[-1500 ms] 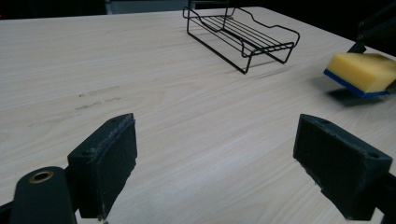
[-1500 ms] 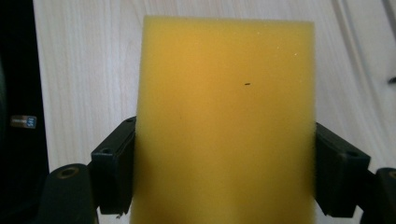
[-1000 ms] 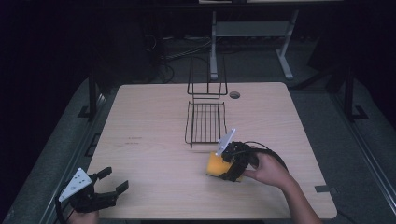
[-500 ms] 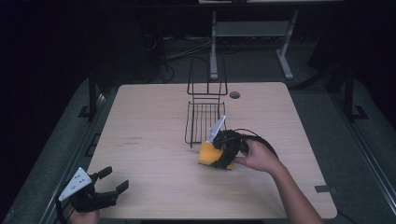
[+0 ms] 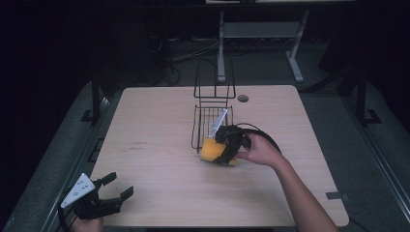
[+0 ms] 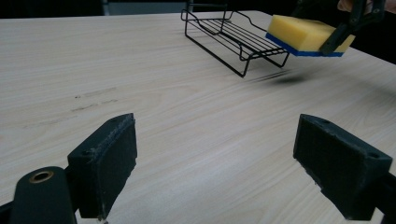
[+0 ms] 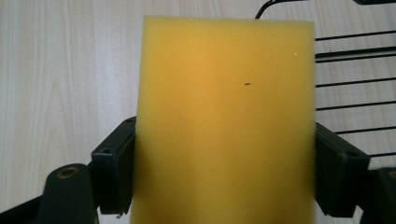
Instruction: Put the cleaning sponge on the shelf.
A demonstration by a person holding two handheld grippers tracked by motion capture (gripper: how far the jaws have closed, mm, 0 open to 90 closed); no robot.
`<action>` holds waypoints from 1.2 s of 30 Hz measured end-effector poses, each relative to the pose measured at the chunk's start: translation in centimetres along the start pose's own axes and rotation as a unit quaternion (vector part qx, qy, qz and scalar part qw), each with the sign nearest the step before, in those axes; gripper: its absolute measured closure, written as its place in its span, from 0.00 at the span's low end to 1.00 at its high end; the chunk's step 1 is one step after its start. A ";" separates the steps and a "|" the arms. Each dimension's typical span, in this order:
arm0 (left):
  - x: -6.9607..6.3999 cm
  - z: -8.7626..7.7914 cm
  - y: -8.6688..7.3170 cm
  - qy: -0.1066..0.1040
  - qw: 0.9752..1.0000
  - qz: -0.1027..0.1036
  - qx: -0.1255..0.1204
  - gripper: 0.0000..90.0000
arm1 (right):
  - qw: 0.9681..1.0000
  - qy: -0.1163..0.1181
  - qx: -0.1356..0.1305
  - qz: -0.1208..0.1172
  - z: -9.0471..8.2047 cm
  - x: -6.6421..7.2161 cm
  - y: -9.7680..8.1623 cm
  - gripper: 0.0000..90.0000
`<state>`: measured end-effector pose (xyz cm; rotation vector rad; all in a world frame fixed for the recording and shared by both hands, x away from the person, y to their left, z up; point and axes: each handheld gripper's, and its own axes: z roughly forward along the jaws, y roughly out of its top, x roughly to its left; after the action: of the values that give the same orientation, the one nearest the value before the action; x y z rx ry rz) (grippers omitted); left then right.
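- Right claw [image 5: 220,151] grips yellow sponge [image 5: 211,149] with blue underside, held above the surface [image 5: 154,145], just beside the wire rack's near end.
- Black wire rack [image 5: 209,118] sits mid-surface, nothing in its tray.
- Left claw [image 5: 115,189] open wide, holding nothing, at near left corner, well apart from sponge.

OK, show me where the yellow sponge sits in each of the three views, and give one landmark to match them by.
High view: the yellow sponge is just right of centre, in the right tool, beside the wire rack.
Left gripper view: top right, lifted off the table, blue underside showing.
Right gripper view: centre, clamped between that tool's two black jaws.
Shared landmark: the wire rack, next to the sponge in every view.
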<state>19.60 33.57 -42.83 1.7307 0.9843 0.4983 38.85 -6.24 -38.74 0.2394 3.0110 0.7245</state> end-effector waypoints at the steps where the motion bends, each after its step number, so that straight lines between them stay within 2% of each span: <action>1: 0.0 0.0 0.0 -0.001 1.000 0.000 0.000 0.14 | 1.000 0.001 0.003 0.001 0.2 -0.2 0.1 0.25; 7: 0.0 0.0 0.0 0.000 1.000 -0.001 -0.001 0.14 | 1.000 0.007 0.013 0.000 0.8 -1.3 0.4 0.25; 14: 0.0 0.0 0.0 -0.001 1.000 -0.001 -0.001 0.14 | 1.000 0.010 0.017 0.000 0.7 -2.4 1.2 0.25; 17: 0.1 0.0 0.0 -0.001 1.000 -0.001 0.000 0.14 | 1.000 0.014 0.009 0.006 0.7 -3.0 1.2 0.25; 19: 0.1 0.0 0.0 0.000 1.000 -0.001 0.000 0.14 | 1.000 0.014 0.017 0.008 0.7 -3.4 1.2 0.25; 24: 0.0 0.1 0.0 0.000 1.000 0.001 0.001 0.14 | 1.000 0.017 0.019 0.008 0.7 -4.0 1.5 0.25; 26: 0.0 0.0 0.0 0.000 1.000 0.001 0.001 0.14 | 1.000 0.023 0.011 0.011 0.8 -4.2 1.5 0.25; 31: 0.1 0.0 0.0 0.000 1.000 0.000 0.001 0.14 | 0.999 0.025 0.023 0.016 1.3 -4.8 1.3 0.25; 36: 0.0 0.1 0.0 -0.001 1.000 0.001 0.002 0.14 | 0.999 0.029 0.023 0.019 1.5 -5.1 1.3 0.25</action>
<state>19.67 33.55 -42.85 1.7354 0.9829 0.4973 44.15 -5.24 -39.52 0.2817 3.0879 0.6765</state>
